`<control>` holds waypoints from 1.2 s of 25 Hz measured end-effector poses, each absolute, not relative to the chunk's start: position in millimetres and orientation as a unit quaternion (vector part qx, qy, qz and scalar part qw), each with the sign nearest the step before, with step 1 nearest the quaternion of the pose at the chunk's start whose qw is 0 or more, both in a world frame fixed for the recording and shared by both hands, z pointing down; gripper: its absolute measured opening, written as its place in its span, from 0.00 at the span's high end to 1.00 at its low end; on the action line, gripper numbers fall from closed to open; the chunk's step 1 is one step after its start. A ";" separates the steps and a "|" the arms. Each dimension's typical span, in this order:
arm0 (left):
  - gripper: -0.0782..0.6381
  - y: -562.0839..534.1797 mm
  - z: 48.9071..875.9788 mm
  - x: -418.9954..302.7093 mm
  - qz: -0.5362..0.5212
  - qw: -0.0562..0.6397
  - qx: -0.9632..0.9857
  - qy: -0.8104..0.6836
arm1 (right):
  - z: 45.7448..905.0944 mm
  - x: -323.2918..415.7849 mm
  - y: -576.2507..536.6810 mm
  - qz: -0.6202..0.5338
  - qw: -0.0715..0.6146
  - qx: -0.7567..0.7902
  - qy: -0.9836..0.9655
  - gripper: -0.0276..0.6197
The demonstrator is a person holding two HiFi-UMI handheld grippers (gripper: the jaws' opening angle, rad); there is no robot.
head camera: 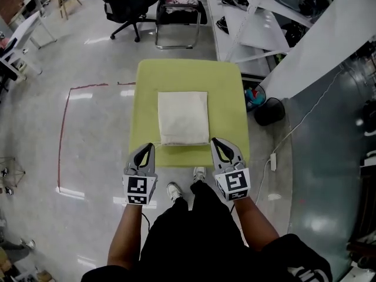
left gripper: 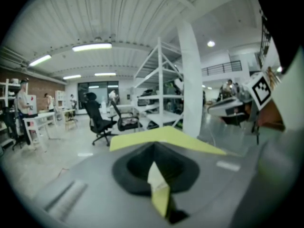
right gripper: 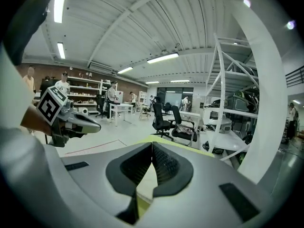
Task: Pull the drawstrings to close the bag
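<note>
**Both grippers shut and empty, flanking the bag's near end**

The bag lies flat on the table, and its near end looks like the mouth. The left gripper sits just off the bag's near-left corner and the right gripper just off its near-right corner, neither touching it. Both have jaws pressed together with nothing between them. The bag looks like thin cream cloth: light, limp, and likely to slide or bunch on the table rather than resist a pull. The drawstrings are too thin to make out for sure, though a faint one may trail from the near-left corner. Best hold, as a judgement: pinch the drawstrings themselves at each side of the mouth, not the cloth, and pull apart evenly so the bag isn't dragged sideways.
</note>
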State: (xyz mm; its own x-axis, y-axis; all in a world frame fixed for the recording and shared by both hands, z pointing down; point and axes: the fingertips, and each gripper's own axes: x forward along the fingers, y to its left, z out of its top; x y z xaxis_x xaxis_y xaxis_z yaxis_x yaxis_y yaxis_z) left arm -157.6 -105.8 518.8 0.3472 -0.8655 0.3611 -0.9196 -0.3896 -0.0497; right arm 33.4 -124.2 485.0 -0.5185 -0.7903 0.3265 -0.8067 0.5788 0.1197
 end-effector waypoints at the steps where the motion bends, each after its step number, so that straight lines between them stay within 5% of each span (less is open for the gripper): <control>1: 0.88 -105.7 525.5 -158.5 0.172 0.085 0.816 -0.545 | 491.3 33.6 -124.6 0.028 0.178 0.459 -0.870 0.95; 25: 0.88 -101.6 678.7 -142.1 0.344 0.098 0.800 -0.483 | 675.5 71.6 -116.0 0.133 0.308 0.427 -0.840 0.95; 26: 0.88 -101.6 684.7 -142.9 0.347 0.102 0.799 -0.480 | 685.7 72.6 -114.5 0.140 0.321 0.418 -0.838 0.92; 28: 0.79 -102.5 697.7 -146.6 0.360 0.111 0.796 -0.474 | 701.6 75.5 -113.5 0.143 0.349 0.406 -0.832 0.70; 30: 0.71 -104.3 708.1 -151.0 0.374 0.118 0.790 -0.472 | 709.4 80.0 -115.0 0.136 0.368 0.406 -0.825 0.70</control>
